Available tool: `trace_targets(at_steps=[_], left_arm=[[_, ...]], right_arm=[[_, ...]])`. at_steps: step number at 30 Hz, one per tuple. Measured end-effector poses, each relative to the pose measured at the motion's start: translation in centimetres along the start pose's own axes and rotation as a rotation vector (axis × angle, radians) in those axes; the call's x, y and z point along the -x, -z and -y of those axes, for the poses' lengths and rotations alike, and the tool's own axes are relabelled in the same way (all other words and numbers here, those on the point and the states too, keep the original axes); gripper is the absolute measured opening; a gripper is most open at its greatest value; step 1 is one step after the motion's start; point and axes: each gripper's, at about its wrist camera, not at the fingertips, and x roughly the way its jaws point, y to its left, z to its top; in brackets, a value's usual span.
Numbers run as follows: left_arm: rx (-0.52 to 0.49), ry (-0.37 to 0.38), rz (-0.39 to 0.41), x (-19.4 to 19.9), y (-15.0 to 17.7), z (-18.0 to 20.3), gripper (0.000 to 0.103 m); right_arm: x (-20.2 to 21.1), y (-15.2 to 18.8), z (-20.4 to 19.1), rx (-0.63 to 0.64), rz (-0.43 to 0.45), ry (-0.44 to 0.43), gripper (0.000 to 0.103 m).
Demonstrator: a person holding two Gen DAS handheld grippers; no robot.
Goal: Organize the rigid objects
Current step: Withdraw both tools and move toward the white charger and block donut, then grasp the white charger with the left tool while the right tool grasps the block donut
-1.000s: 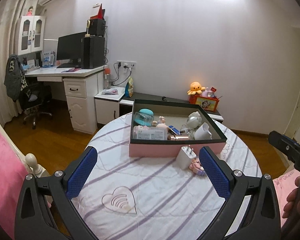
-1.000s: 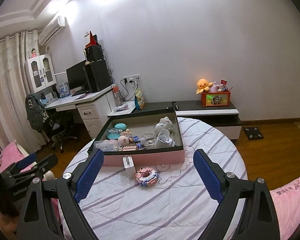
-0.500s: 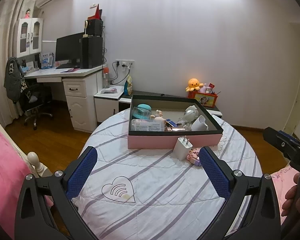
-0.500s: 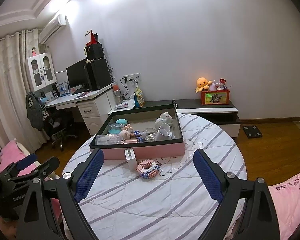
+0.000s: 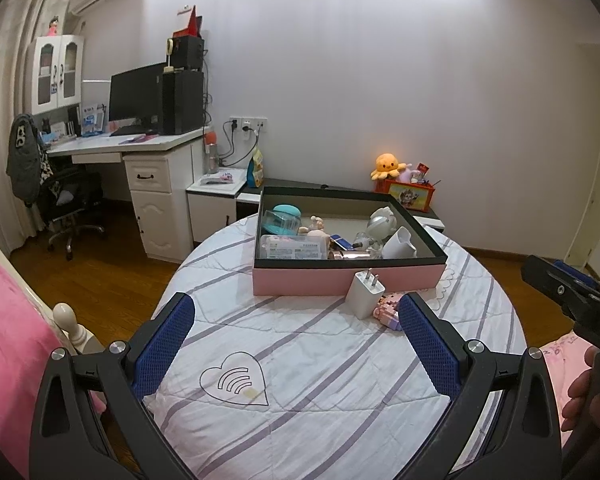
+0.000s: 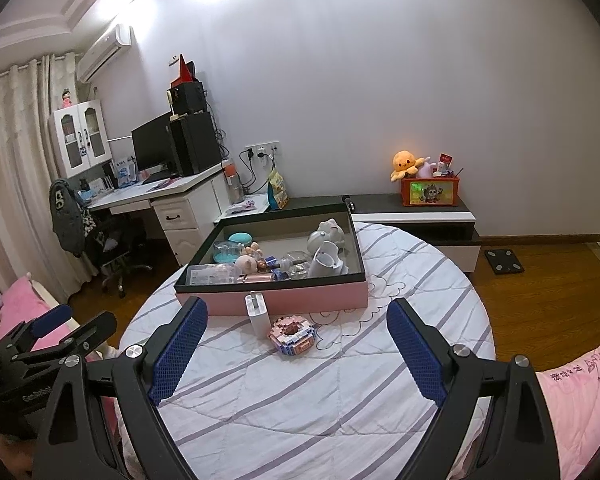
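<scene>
The white charger (image 6: 257,314) and pink brick toy (image 6: 293,335) lie ahead of the spread, empty right gripper (image 6: 296,354); the left gripper (image 5: 296,344) is spread too.

Pale wall (image 6: 380,80), wooden floor (image 6: 540,280), white desk (image 5: 140,148) with monitor (image 5: 134,94), cream curtains (image 6: 8,160), air conditioner (image 6: 104,52)

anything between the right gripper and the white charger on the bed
Nothing visible does. The right gripper is open with only bare striped bedspread ahead of it up to the white charger. The pink block toy sits beside the charger, not in front.
</scene>
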Motion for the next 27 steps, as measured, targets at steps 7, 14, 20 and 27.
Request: trace_targets(at_steps=[7, 14, 20, 27], left_arm=[[-0.001, -0.003, -0.007, -1.1, 0.3, -0.1, 0.103], [-0.002, -0.005, -0.039, -3.6, 1.0, -0.6, 0.103], [0.002, -0.013, -0.092, -6.7, 2.1, -1.0, 0.103], [0.010, -0.017, -0.136, -9.7, 2.8, -1.4, 0.103]], right_arm=[[-1.6, 0.5, 0.6, -0.003, -0.035, 0.014, 0.093], [-6.5, 2.0, 1.1, 0.037, -0.170, -0.003, 0.093], [-11.7, 3.4, 0.9, 0.097, -0.293, -0.018, 0.093], [-15.6, 4.2, 0.0, 0.143, -0.373, -0.026, 0.093]])
